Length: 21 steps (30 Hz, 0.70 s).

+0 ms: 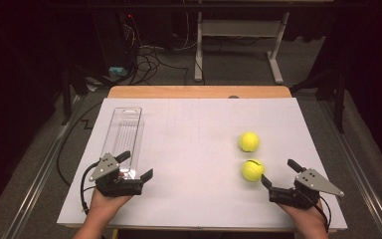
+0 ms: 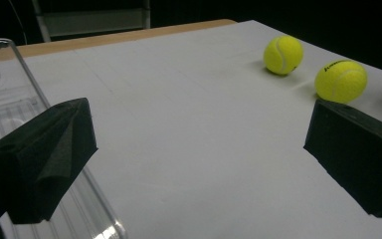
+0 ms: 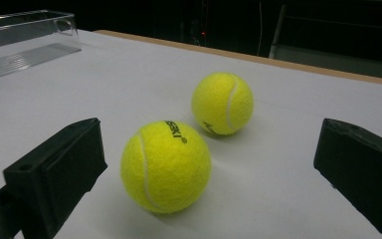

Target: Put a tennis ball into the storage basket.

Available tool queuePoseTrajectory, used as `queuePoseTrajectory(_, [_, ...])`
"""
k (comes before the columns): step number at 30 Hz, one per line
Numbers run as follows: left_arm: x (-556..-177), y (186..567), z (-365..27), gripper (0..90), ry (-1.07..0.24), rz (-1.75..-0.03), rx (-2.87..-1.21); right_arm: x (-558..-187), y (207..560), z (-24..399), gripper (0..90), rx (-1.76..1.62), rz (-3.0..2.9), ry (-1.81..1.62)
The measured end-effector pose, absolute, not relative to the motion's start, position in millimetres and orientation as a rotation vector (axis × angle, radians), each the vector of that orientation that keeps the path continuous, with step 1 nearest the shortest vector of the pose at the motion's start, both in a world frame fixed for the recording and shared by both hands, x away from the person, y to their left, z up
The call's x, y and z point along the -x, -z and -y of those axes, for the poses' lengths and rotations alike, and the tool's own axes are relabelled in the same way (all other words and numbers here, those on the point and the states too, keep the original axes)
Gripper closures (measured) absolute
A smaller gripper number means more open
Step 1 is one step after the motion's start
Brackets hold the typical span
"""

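Observation:
Two yellow tennis balls lie on the white table top (image 1: pixel 199 149): the near ball (image 1: pixel 252 170) (image 2: pixel 340 81) (image 3: pixel 165 166) and the far ball (image 1: pixel 248 141) (image 2: pixel 283 55) (image 3: pixel 222 103). My right gripper (image 1: pixel 277 173) (image 3: pixel 209 169) stands open at the front right, jaws wide, with the near ball just ahead of and between them, untouched. A long clear plastic tray (image 1: pixel 123 138) (image 2: pixel 10 109) (image 3: pixel 20 40) lies on the left. My left gripper (image 1: pixel 137 166) (image 2: pixel 199 149) is open at the tray's near end, one jaw over the tray's rim, nothing between the jaws.
The table's wooden far edge (image 1: pixel 199 91) borders the white sheet. Beyond it on the floor stand a white desk frame (image 1: pixel 238 30) and a tangle of cables (image 1: pixel 149 59). The table's middle between tray and balls is bare.

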<state>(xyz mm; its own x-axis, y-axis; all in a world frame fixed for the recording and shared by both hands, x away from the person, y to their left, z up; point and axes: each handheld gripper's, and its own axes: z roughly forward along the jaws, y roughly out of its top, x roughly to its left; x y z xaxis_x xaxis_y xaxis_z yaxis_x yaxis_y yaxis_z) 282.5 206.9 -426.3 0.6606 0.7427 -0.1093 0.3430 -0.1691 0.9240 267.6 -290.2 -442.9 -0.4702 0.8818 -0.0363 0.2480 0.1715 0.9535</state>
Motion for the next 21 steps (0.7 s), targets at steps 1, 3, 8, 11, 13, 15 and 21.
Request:
queuePoseTrajectory(1, [-282.5, 426.3, -206.9, 0.5, -0.45, -0.874, -1.769, -267.8, 443.1, 290.4, 0.0, -1.064, -1.835, -1.315])
queuePoseTrajectory(3, [-283.2, 425.6, -198.4, 0.4, -0.443, -0.862, -1.808, -267.8, 443.6, 290.6, 0.0, -1.067, -1.838, -1.31])
queuePoseTrajectory(8, [-284.6, 426.4, -185.7, 0.5, -0.414, -0.848, -1.866, -268.0, 444.1, 291.5, 0.0, -1.069, -1.839, -1.312])
queuePoseTrajectory(11, [-284.9, 428.1, -180.9, 0.5, -0.398, -0.846, -1.883, -267.9, 444.4, 291.3, 0.0, -1.074, -1.84, -1.313])
queuePoseTrajectory(13, [-285.4, 430.4, -175.7, 0.5, -0.385, -0.844, -1.916, -268.2, 445.0, 291.3, 0.0, -1.074, -1.844, -1.311])
queuePoseTrajectory(15, [-285.7, 434.2, -167.6, 0.5, -0.35, -0.835, -1.965, -268.8, 445.7, 291.1, 0.0, -1.068, -1.85, -1.308])
queuePoseTrajectory(21, [-286.5, 442.8, -152.1, 0.5, -0.307, -0.833, -2.046, -268.9, 446.7, 289.5, 0.0, -1.067, -1.862, -1.307])
